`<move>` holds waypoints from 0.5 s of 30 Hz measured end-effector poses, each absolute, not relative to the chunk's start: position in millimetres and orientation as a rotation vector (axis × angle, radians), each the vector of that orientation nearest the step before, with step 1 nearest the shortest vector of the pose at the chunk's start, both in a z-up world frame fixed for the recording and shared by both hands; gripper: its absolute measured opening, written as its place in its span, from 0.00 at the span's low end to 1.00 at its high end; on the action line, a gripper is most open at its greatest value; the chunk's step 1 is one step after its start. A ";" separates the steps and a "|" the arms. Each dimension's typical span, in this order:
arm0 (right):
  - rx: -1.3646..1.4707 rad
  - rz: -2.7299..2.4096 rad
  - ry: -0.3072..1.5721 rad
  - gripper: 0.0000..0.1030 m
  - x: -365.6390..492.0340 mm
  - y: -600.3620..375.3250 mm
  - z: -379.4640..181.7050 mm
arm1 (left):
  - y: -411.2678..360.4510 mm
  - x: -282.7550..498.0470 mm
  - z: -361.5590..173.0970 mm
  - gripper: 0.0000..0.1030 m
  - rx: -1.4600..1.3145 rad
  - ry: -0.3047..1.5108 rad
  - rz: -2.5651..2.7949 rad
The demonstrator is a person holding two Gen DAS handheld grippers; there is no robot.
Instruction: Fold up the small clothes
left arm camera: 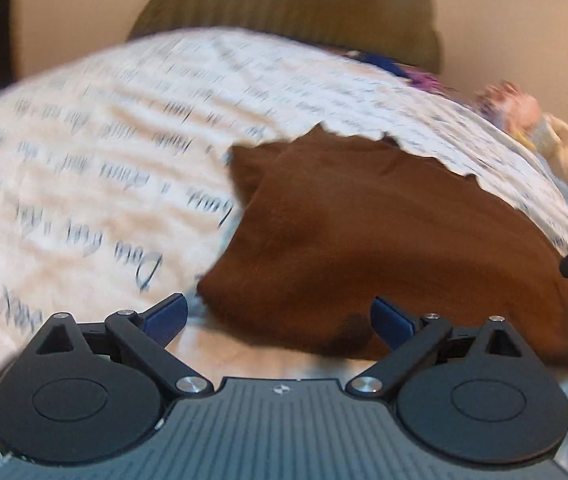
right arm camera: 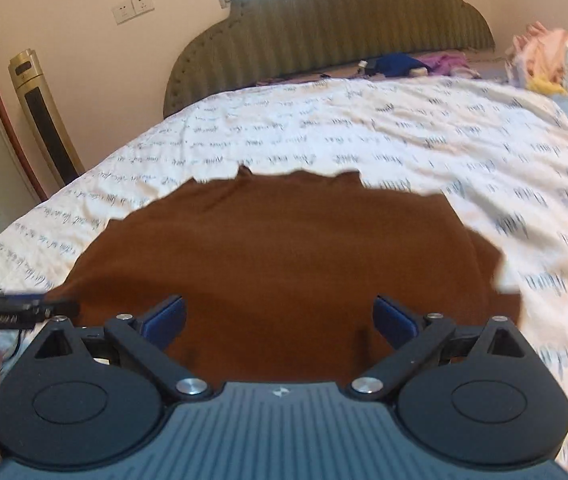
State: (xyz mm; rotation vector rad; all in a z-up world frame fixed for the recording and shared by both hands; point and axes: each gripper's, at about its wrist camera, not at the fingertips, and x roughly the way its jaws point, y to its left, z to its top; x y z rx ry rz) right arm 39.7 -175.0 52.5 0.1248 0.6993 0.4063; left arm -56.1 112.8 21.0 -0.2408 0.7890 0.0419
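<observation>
**What we can't see well**

The writing on the white bed cover (left arm camera: pixel 84 160) is smeared in the left wrist view, so the words can't be read. The near edge of the brown cloth (right arm camera: pixel 284 260) is hidden behind the right gripper (right arm camera: pixel 280 320). In the left wrist view only the black tip of that gripper pokes in at the right edge. The pile of clothes (right arm camera: pixel 556 60) is cut off by the picture's side. The small things by the headboard (right arm camera: pixel 364 20) are too tiny to name.

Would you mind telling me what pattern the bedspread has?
The bedspread is white with rows of dark handwritten-style script; it shows best in the right wrist view.
</observation>
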 end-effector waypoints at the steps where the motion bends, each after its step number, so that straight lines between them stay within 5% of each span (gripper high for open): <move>1: 0.106 0.408 0.691 0.97 50.4 -166.8 53.0 | 113.5 -57.1 19.3 0.94 -0.260 0.788 0.059; 6: 0.071 0.378 0.799 0.98 112.4 -146.2 10.9 | 125.7 -62.4 24.5 0.95 -0.457 0.791 0.014; 11: 0.030 0.410 0.674 1.00 97.1 -146.6 -10.9 | 157.4 -55.1 16.3 0.92 -0.821 0.781 0.018; 15: 0.023 0.408 0.668 1.00 94.5 -145.8 -10.8 | 158.7 -39.6 18.0 0.73 -0.897 0.787 0.041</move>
